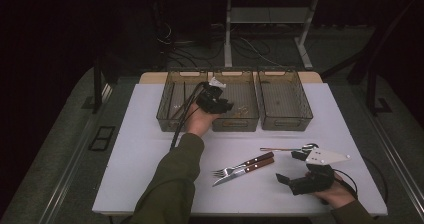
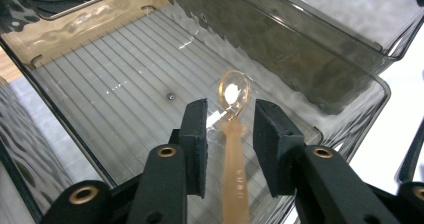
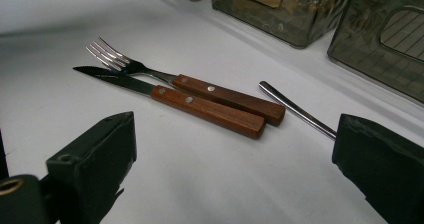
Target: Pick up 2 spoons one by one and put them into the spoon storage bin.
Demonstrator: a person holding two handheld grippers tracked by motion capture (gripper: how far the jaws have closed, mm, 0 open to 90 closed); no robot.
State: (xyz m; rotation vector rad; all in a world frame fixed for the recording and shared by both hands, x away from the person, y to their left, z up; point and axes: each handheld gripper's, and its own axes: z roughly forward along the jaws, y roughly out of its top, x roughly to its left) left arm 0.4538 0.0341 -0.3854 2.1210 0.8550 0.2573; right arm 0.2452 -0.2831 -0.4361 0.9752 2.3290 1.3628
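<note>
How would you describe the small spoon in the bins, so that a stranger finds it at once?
Three smoky clear bins stand along the far edge of the white table. In the middle bin lies the translucent amber spoon, between the open jaws of the left claw. The other cutlery on the table is metal.

The person wears a green long sleeve (image 1: 170, 184). Each black gripper (image 1: 216, 102) has brass screw rings, flat black pads (image 2: 196, 134) and cables.

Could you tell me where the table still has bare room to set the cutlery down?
The table is bare left of the fork and knife. The right bin looks empty. It is crowded around the right gripper and the spoon.
</note>
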